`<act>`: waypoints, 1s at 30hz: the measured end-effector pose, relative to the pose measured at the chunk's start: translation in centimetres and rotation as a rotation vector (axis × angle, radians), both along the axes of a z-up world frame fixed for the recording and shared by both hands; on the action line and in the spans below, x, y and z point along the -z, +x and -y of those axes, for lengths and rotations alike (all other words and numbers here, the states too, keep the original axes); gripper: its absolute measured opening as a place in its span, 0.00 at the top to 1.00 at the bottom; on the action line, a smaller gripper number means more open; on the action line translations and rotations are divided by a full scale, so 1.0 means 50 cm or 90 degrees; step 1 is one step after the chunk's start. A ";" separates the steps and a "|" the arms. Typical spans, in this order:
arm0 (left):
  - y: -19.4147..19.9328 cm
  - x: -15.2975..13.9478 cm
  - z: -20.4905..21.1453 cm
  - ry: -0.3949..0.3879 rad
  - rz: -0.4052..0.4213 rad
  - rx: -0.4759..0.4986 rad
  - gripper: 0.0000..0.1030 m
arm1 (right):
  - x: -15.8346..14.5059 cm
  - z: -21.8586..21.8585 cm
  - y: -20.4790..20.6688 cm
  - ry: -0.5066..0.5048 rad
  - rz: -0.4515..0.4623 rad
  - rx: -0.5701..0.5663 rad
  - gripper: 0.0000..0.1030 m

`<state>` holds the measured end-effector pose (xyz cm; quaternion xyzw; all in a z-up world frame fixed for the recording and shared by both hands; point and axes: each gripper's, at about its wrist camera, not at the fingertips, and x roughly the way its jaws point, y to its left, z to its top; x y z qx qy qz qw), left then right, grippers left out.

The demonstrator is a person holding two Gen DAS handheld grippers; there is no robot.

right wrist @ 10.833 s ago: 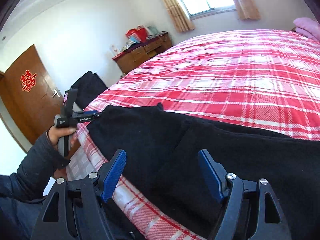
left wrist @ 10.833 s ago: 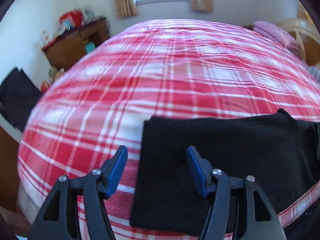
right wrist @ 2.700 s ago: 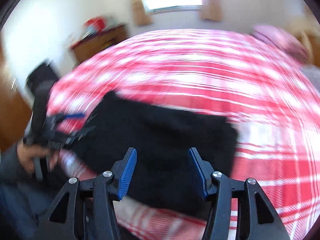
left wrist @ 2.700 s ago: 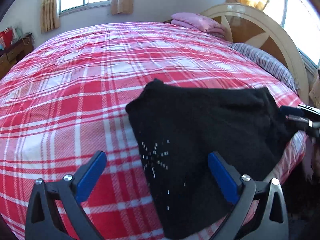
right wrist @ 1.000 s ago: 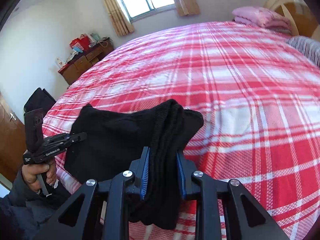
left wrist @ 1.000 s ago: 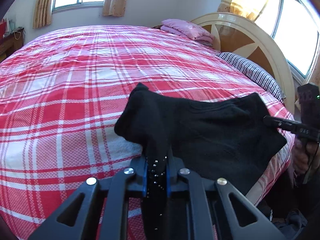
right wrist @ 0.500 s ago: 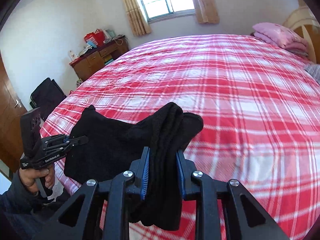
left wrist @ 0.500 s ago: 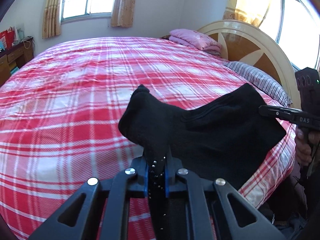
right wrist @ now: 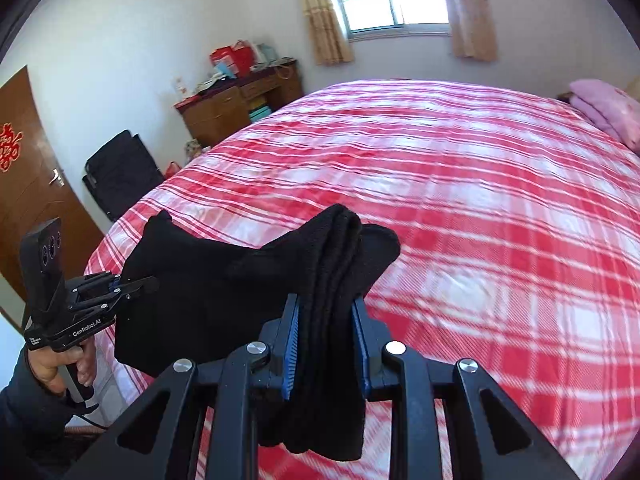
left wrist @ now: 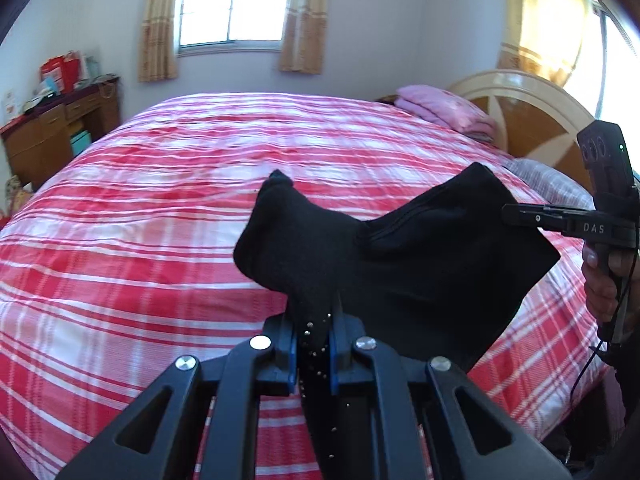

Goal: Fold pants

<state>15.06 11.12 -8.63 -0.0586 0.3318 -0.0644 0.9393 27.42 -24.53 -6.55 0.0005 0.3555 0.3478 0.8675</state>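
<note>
Aloft, pants [left wrist: 400, 264] claw-pinched [left wrist: 314, 344], bed [left wrist: 160, 200] beyond

Pants [left wrist: 400, 264] lower end cut off at frame bottom; plaid bedspread [right wrist: 500, 240] blurred; desk clutter [right wrist: 236, 62] indistinct

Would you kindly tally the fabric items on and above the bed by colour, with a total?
Black: 1, the pants, held off the bed by the left claw and the right claw.
Pink: 1, the folded bedding by the headboard.
Red and white plaid: 1, the bedcover.
Total: 3.
</note>
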 end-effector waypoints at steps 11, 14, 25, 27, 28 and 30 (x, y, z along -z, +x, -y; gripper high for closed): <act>0.015 0.001 -0.138 0.014 -0.004 -0.101 0.88 | 0.015 -0.185 0.093 0.012 -0.018 -0.076 0.76; 0.021 0.003 -0.166 0.020 -0.008 -0.120 0.88 | 0.022 -0.232 0.112 0.016 -0.023 -0.090 0.76; 0.052 0.057 -0.230 0.036 -0.054 -0.165 0.88 | 0.104 -0.315 0.196 0.016 -0.085 -0.099 0.76; 0.054 0.075 -0.234 0.036 -0.069 -0.167 0.88 | 0.119 -0.311 0.208 0.019 -0.101 -0.096 0.76; 0.055 0.082 -0.233 0.040 -0.076 -0.167 0.83 | 0.127 -0.308 0.212 0.017 -0.108 -0.097 0.76; 0.058 0.095 -0.229 0.055 -0.087 -0.178 0.74 | 0.141 -0.303 0.220 0.015 -0.118 -0.090 0.74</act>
